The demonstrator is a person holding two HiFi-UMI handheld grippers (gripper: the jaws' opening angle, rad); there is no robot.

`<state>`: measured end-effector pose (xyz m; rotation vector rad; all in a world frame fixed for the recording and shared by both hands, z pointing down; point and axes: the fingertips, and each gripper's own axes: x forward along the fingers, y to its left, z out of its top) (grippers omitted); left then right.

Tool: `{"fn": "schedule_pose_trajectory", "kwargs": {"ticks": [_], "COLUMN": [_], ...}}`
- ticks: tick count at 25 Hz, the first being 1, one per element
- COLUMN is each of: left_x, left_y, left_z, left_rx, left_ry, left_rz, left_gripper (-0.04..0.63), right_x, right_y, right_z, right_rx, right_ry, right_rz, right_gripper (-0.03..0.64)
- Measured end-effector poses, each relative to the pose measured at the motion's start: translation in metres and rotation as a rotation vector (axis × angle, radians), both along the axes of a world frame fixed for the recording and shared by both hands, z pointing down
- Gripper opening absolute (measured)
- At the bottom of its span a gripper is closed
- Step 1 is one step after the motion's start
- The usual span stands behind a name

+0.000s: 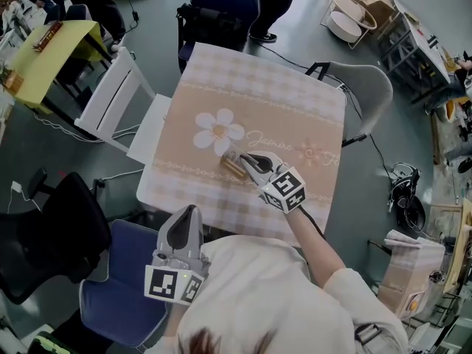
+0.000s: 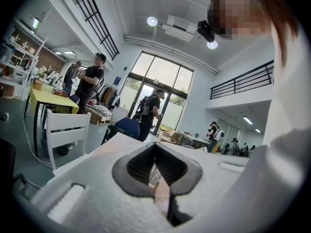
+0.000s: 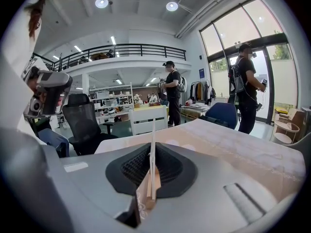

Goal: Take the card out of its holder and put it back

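Right hand-held gripper (image 1: 246, 159), frame centre, pinches the card (image 3: 152, 144) edge-on at the holder (image 1: 233, 165) on the tabletop (image 1: 221, 87). Left hand-held gripper (image 1: 188, 216), lower left, closed and empty. Probably mid-transfer; next, line card up with slot.

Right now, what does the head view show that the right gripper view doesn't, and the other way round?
Only the head view: the marker cube on the right hand-held gripper, and the whole tablecloth from above. Only the right gripper view: the card, a thin edge standing upright, clamped between the jaws, plus a balcony railing and ceiling lights. Both: that hand-held gripper, the tablecloth, the white chair and the far blue chair.
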<state>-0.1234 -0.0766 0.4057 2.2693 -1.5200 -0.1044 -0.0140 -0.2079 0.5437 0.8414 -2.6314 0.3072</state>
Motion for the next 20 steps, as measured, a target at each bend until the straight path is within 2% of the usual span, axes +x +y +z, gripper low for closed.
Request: {"fn": "schedule_pose_trajectory", "kwargs": {"ticks": [20], "left_x": [-0.003], "left_y": [-0.002], "left_z": [0.0], "left_rx": [-0.005], "left_ry": [0.003], "left_rz": [-0.002], "left_gripper": [0.0], "right_x": [-0.003], "right_y": [0.001], "right_z": [0.017], "right_rx": [-0.04], "right_ry": [0.019], "right_rz": [-0.001], "right_gripper": [0.018]}}
